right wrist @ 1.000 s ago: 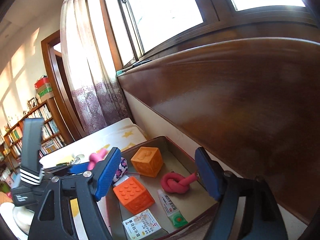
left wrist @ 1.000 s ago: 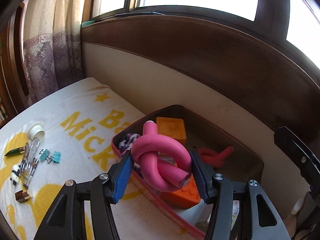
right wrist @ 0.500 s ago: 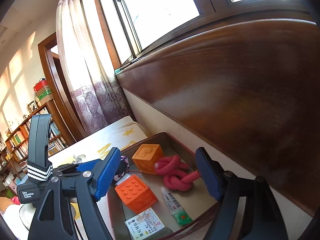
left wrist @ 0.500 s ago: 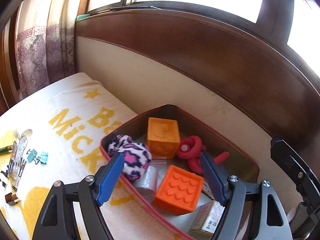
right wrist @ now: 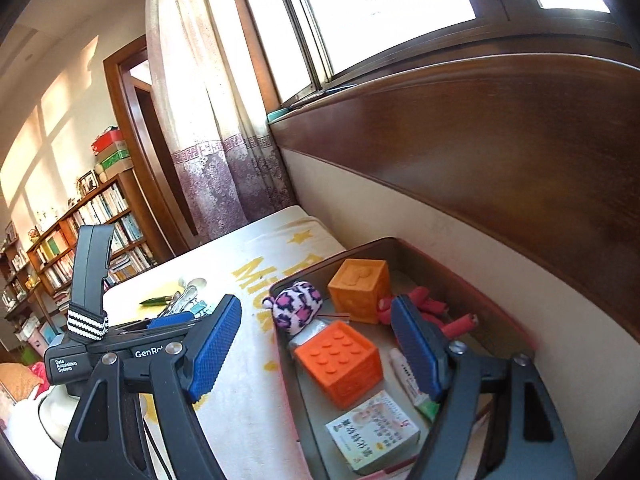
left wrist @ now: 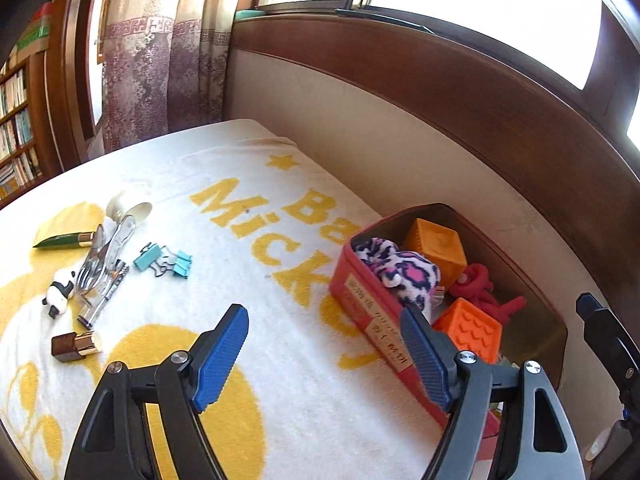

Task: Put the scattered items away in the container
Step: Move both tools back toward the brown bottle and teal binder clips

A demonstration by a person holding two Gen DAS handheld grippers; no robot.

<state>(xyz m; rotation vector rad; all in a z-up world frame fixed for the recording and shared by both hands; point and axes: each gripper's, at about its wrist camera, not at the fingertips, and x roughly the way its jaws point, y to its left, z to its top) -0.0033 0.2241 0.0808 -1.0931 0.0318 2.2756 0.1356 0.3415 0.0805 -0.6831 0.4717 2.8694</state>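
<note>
Left wrist view: the left gripper point(left wrist: 324, 356) has just been opening; its blue-padded jaws now stand wide with nothing between them, over the white towel with yellow lettering point(left wrist: 248, 264) that covers the bed. The scattered things lie to the left of the jaws, in the middle left of the frame: a pair of teal binder clips point(left wrist: 164, 263), a bundle of shiny metal cutlery point(left wrist: 105, 264) whose long axis runs from lower left to upper right, a small panda figure point(left wrist: 59, 293), a brown and gold lipstick tube point(left wrist: 76, 346) lying crosswise and nearest the jaws, and a green tube point(left wrist: 60, 240) farther up. The red rectangular tin container point(left wrist: 372, 312) sits to the right of the jaws, against the wall. It holds a pink leopard-print plush point(left wrist: 404, 272), two orange rubber blocks point(left wrist: 438, 252) and a red knotted foam roller point(left wrist: 480, 292).

Right wrist view: the right gripper point(right wrist: 320, 348) is also wide and empty, hanging over the container's near rim point(right wrist: 298, 384), with a printed white medicine box point(right wrist: 374, 426) and a small white tube point(right wrist: 408, 376) inside, low in the frame. The loose things show only as a small cluster at centre left, beyond the left gripper's body. I judge the left hand the nearer one for the next pick. The room has a dark wooden headboard point(right wrist: 500, 152), a bright window, a patterned curtain and bookshelves at far left.
</note>
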